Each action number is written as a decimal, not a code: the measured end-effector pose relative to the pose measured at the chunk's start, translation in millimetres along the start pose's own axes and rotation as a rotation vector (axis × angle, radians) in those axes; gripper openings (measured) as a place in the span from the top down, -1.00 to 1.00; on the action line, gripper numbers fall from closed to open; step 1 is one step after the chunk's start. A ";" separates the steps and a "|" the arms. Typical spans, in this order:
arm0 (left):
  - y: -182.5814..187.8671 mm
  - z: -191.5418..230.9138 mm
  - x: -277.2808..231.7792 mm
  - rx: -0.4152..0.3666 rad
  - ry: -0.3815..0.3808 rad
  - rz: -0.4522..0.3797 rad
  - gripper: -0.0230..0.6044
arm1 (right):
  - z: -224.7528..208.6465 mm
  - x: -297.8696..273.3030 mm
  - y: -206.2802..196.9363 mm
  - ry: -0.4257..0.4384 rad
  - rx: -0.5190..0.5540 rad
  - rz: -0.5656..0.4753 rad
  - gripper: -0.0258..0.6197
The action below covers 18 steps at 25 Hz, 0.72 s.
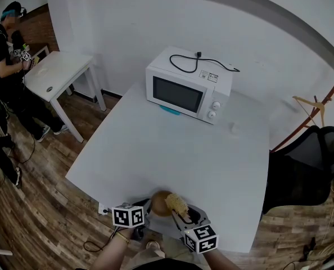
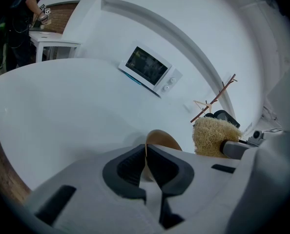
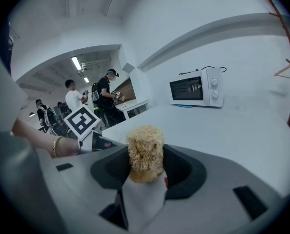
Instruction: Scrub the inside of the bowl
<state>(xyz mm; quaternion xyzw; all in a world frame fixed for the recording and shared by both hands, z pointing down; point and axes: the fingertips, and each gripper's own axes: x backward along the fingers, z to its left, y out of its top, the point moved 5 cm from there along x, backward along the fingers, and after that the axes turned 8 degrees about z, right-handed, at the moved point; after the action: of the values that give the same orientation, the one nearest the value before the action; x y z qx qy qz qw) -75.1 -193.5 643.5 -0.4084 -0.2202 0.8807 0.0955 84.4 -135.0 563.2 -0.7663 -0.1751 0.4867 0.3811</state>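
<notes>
Centrally, a microwave (image 1: 188, 84) is set on the white table (image 1: 156, 151) above wood floor (image 1: 37, 196). The bowl (image 2: 163, 139) rim is pinched by the left gripper (image 2: 145, 152), the scrubber (image 3: 145, 147) by the right gripper (image 3: 146, 167).

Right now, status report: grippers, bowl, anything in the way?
Left gripper shut on rim of thin brown bowl. Right gripper shut on tan fibrous scrubber. Nothing between scrubber and bowl.
</notes>
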 end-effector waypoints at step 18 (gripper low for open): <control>3.5 7.1 25.7 -0.008 0.056 -0.080 0.86 | 17.1 -61.8 -6.5 0.019 0.211 0.202 0.35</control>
<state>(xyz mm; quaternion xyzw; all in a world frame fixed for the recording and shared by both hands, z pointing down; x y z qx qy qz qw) -97.1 -189.9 628.5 -0.4241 -0.2370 0.8636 0.1350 41.3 -163.2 602.0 -0.7402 -0.0412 0.5312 0.4103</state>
